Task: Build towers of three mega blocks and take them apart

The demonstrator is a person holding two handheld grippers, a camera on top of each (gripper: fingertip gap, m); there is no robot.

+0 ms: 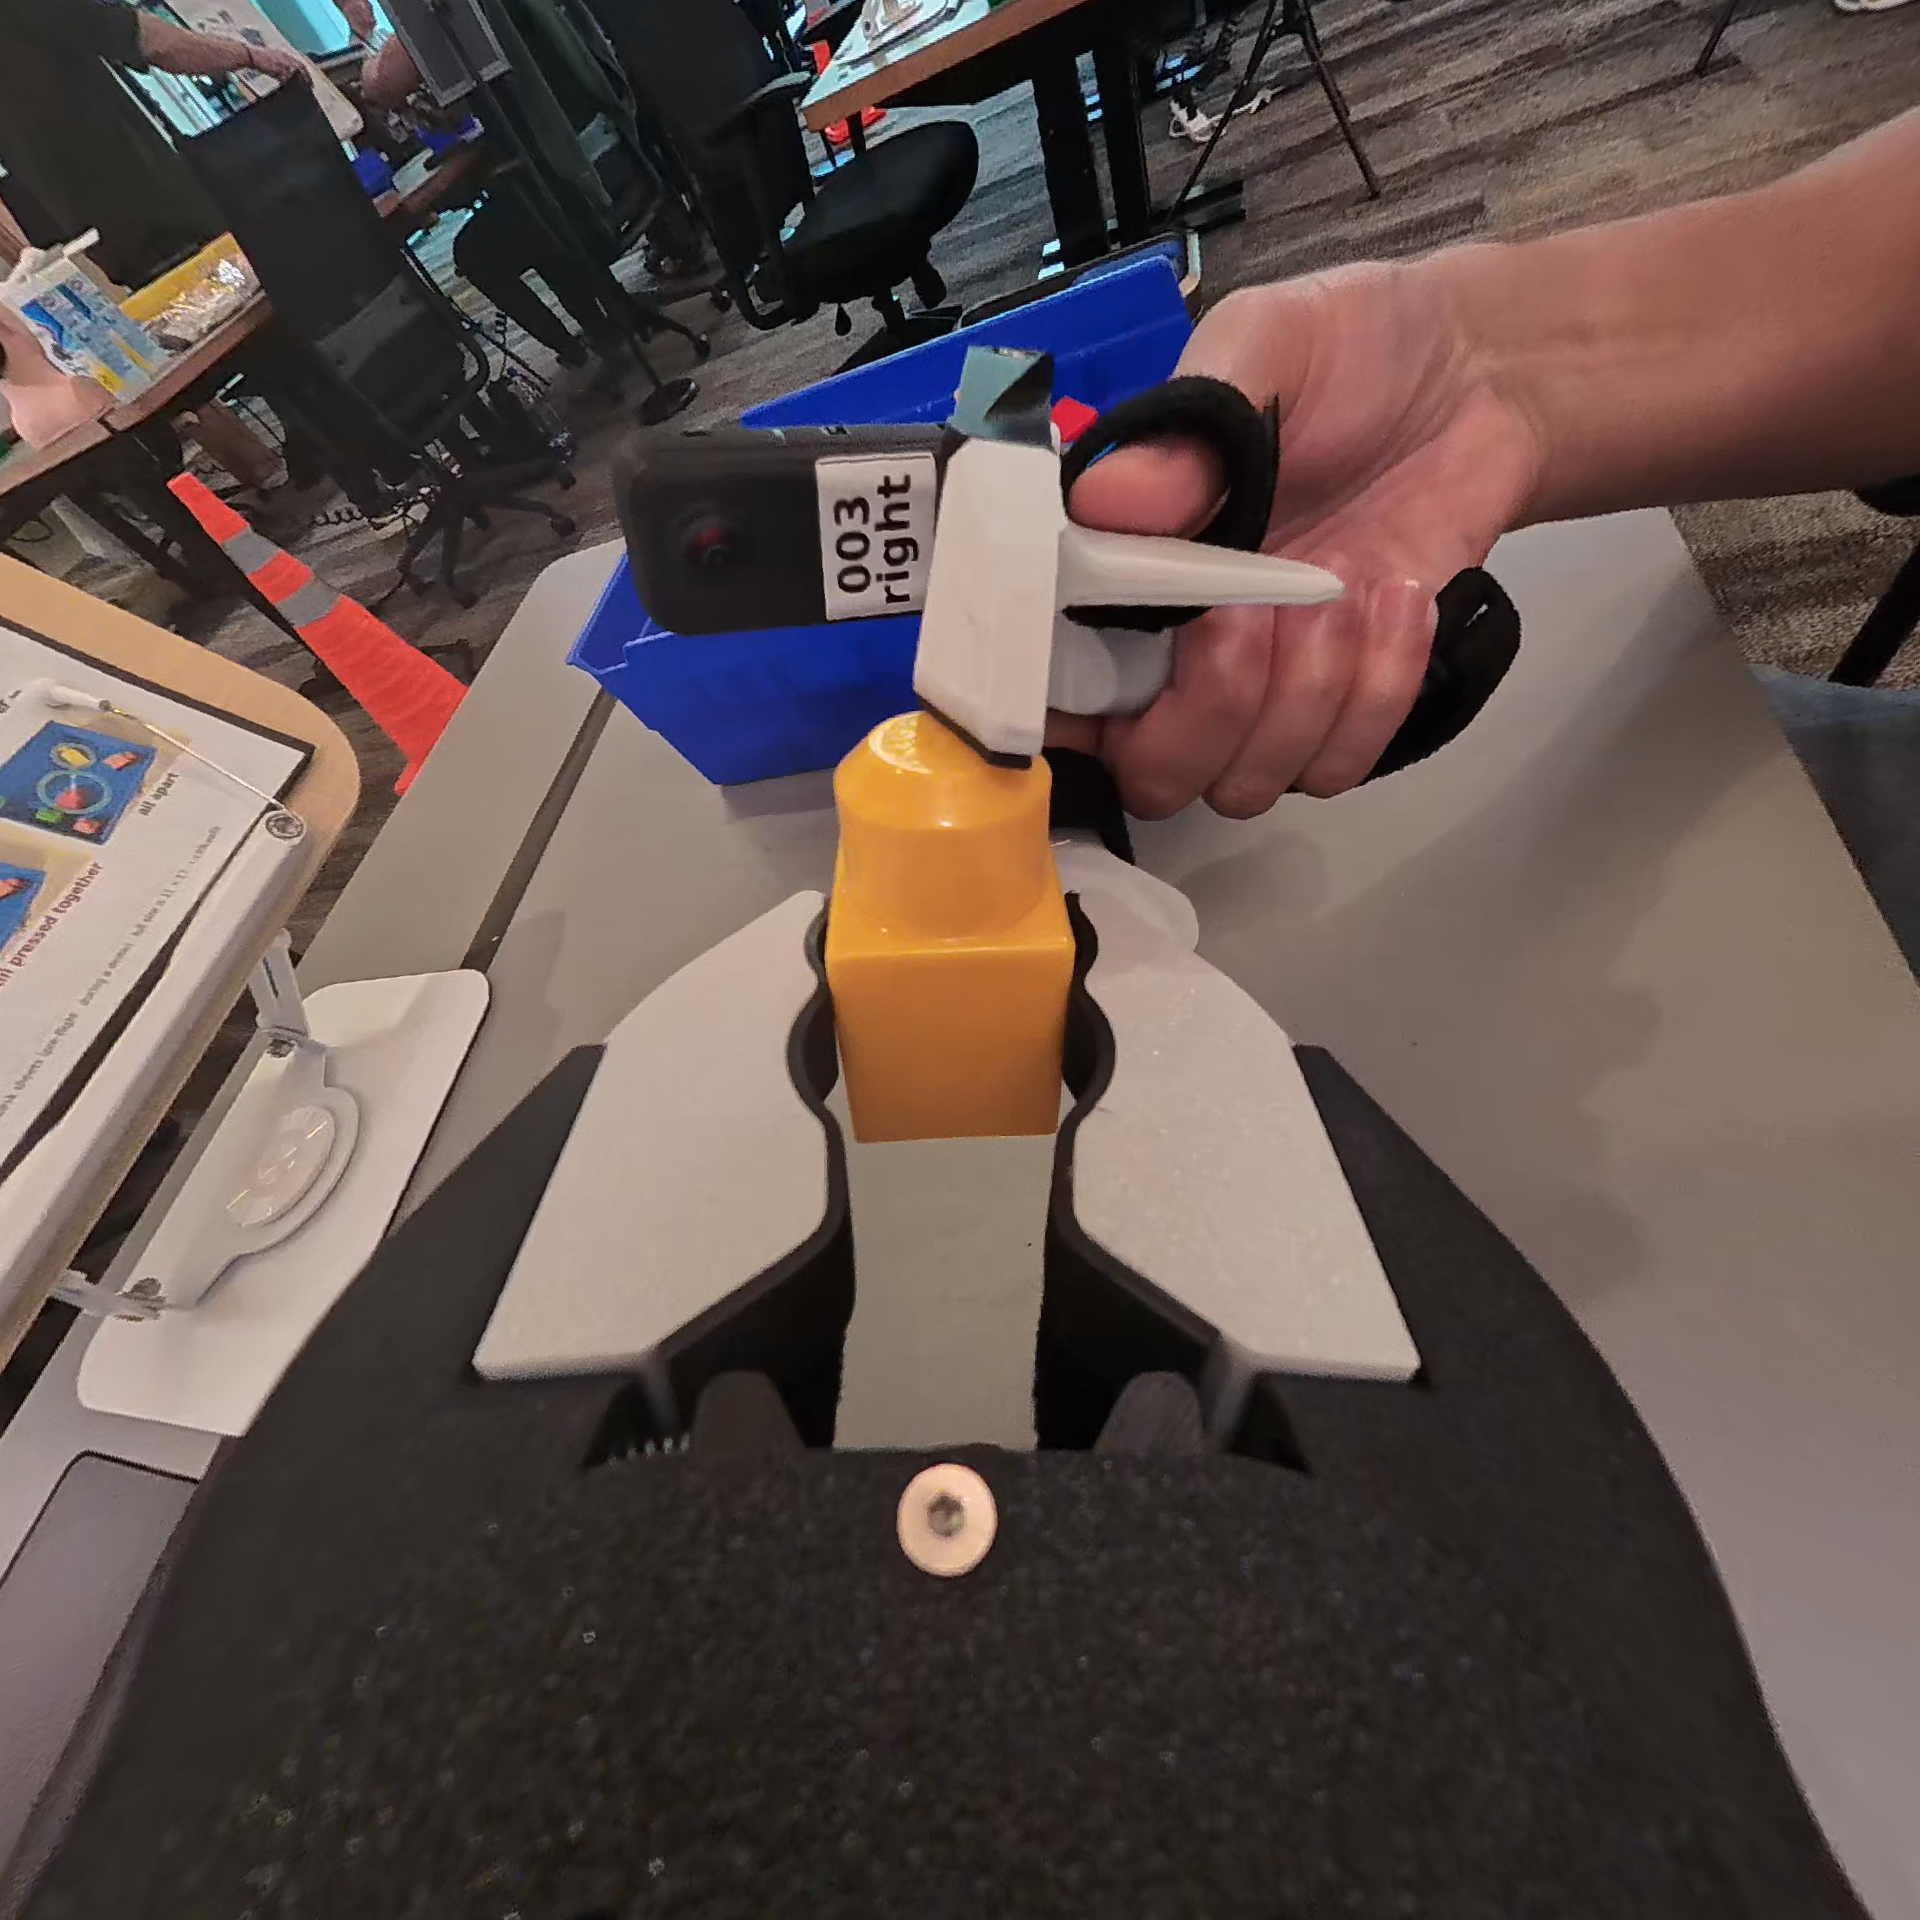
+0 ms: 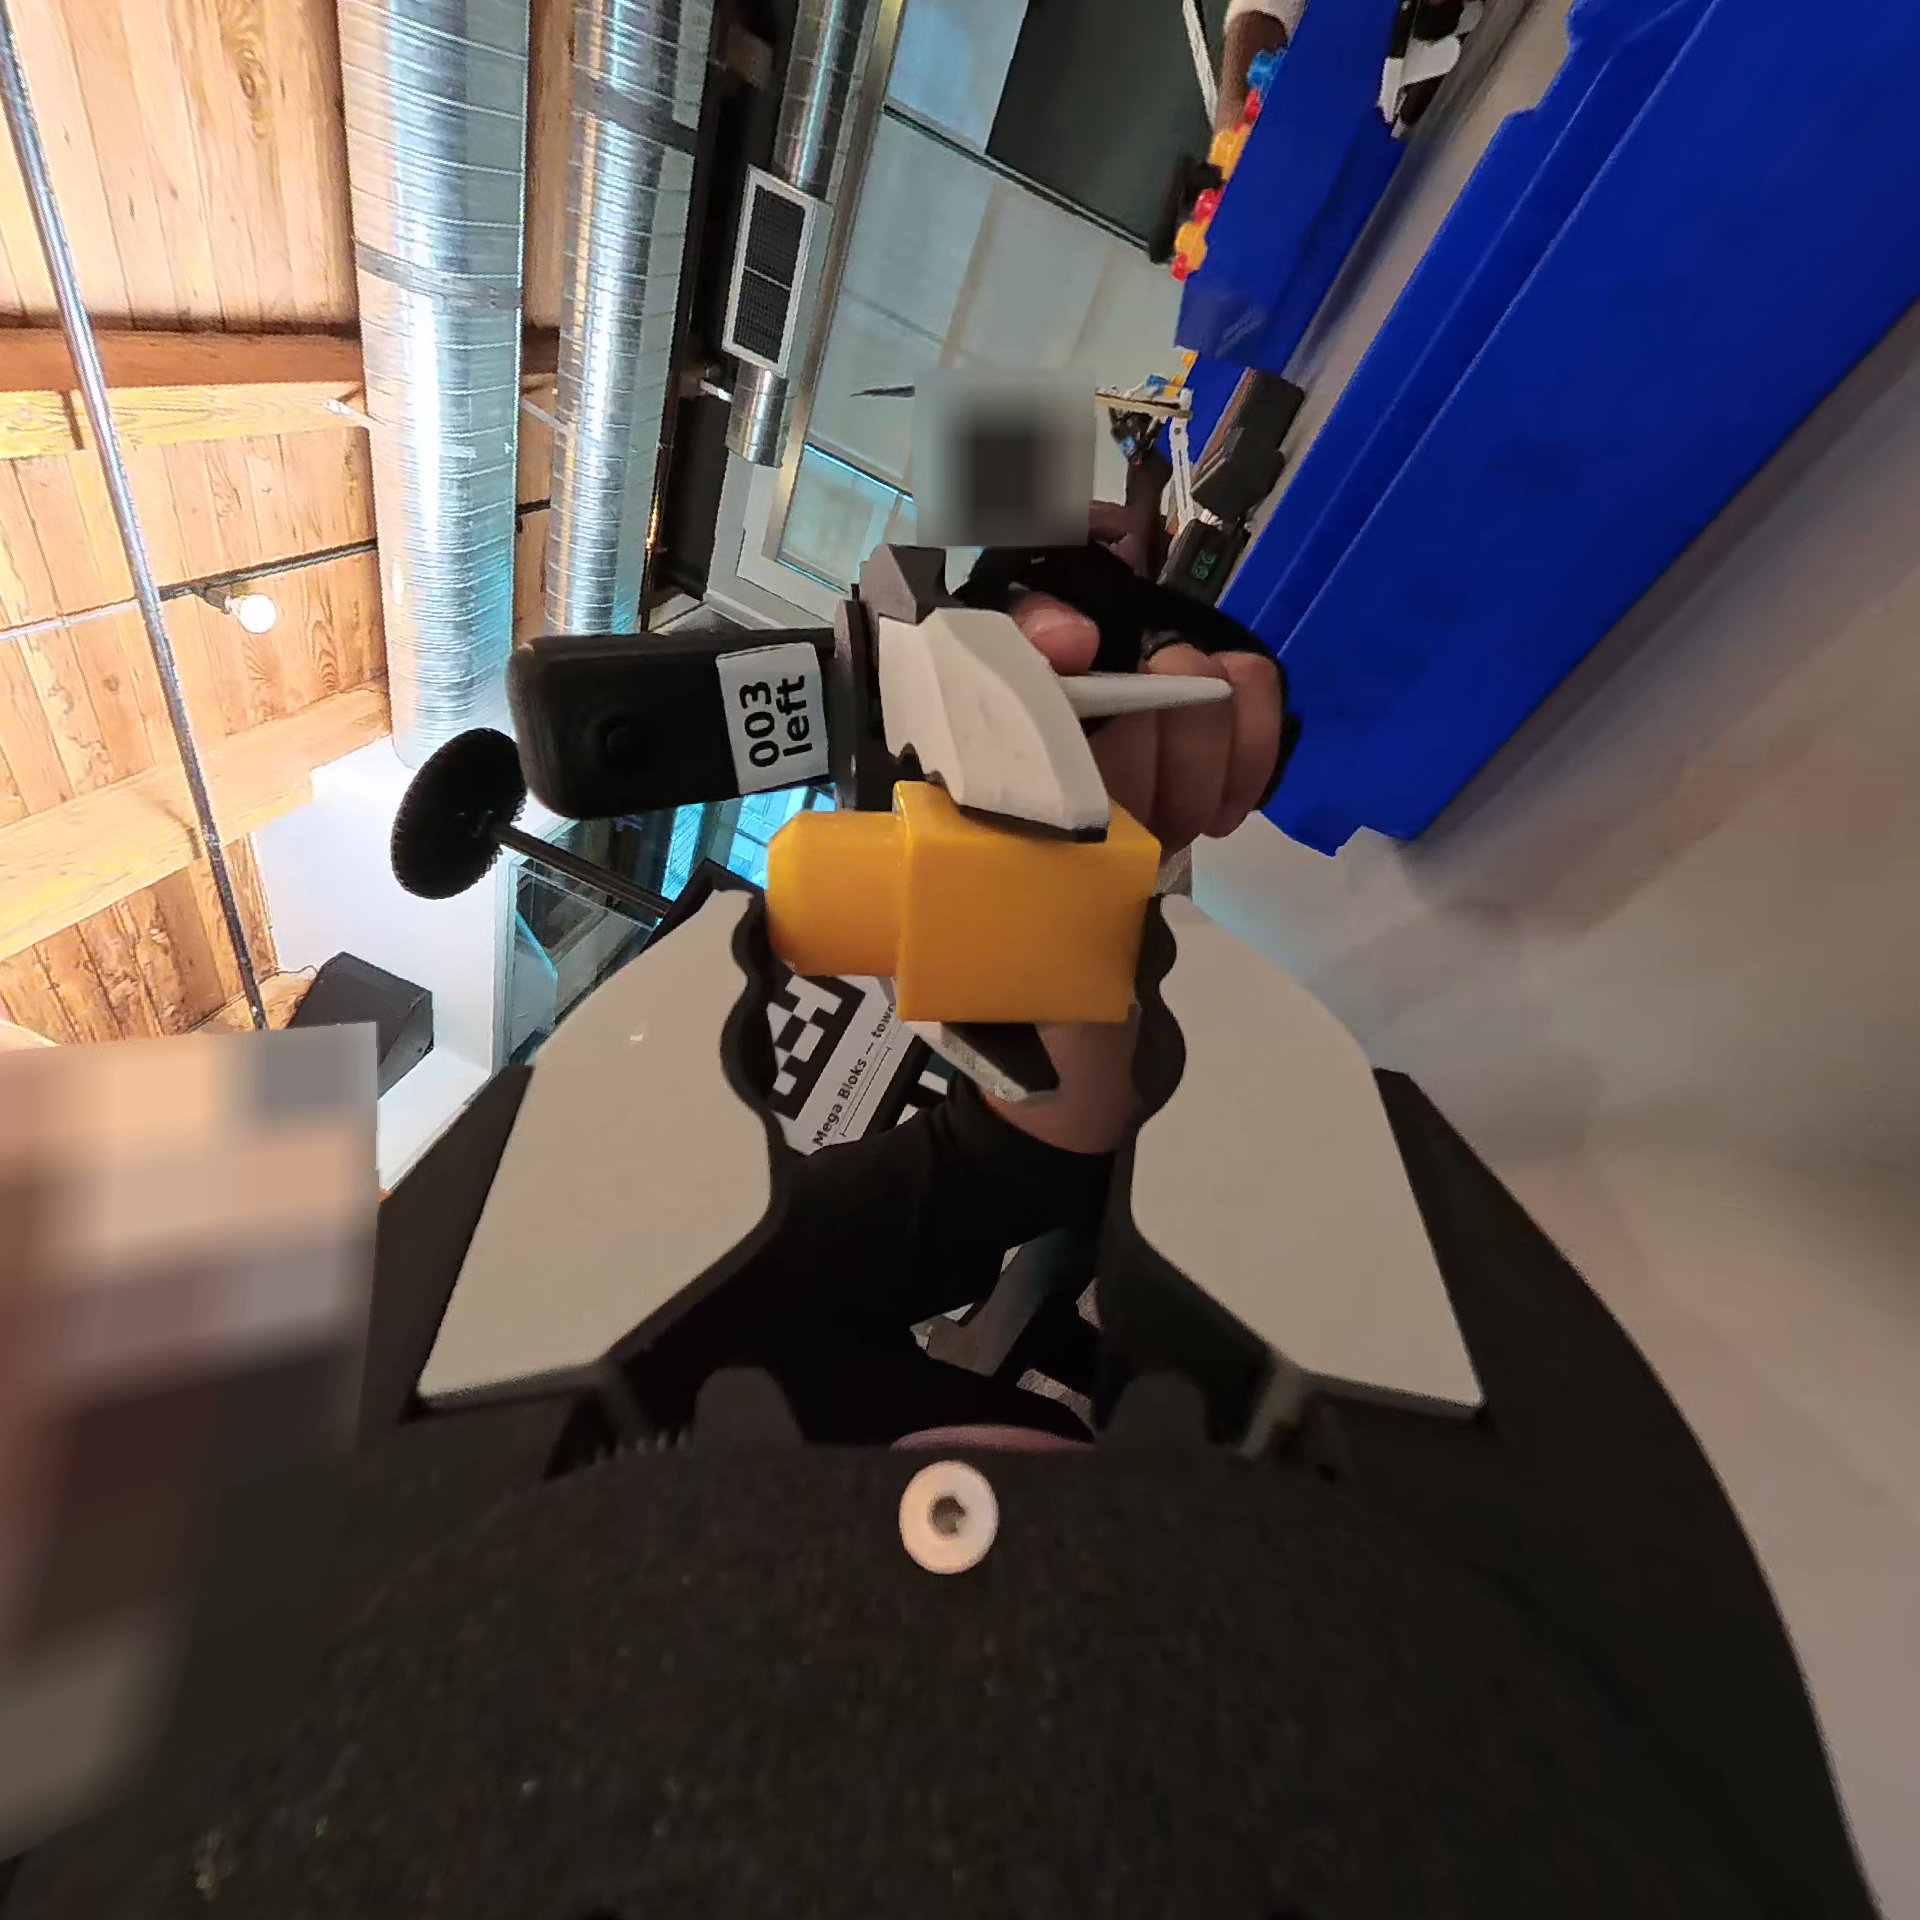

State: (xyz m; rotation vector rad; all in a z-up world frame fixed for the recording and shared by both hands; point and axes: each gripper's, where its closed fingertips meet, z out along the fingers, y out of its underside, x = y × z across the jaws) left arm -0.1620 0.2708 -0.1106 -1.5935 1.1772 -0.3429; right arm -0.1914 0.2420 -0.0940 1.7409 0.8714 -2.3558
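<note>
A single yellow mega block [image 1: 951, 1018] stands upright, stud on top, above the grey table [image 1: 1455, 1039]. My left gripper [image 1: 951, 935] is shut on the block's square body from both sides. My right gripper [image 1: 1060, 831], held in a hand, comes from behind. One of its fingers [image 1: 987, 665] presses on the stud top and the other shows behind the base. In the right wrist view, my right gripper [image 2: 951, 935] spans the block [image 2: 1008, 914] end to end, touching the stud tip and the base. The left gripper [image 2: 1013, 925] pinches its sides.
A blue bin [image 1: 769, 686] sits just behind the block and fills the right wrist view's right side [image 2: 1558, 520]. An instruction sheet on a white stand [image 1: 104, 883] is at the left. An orange cone [image 1: 343, 634] stands on the floor beyond. My left and right fingertips are right by each other.
</note>
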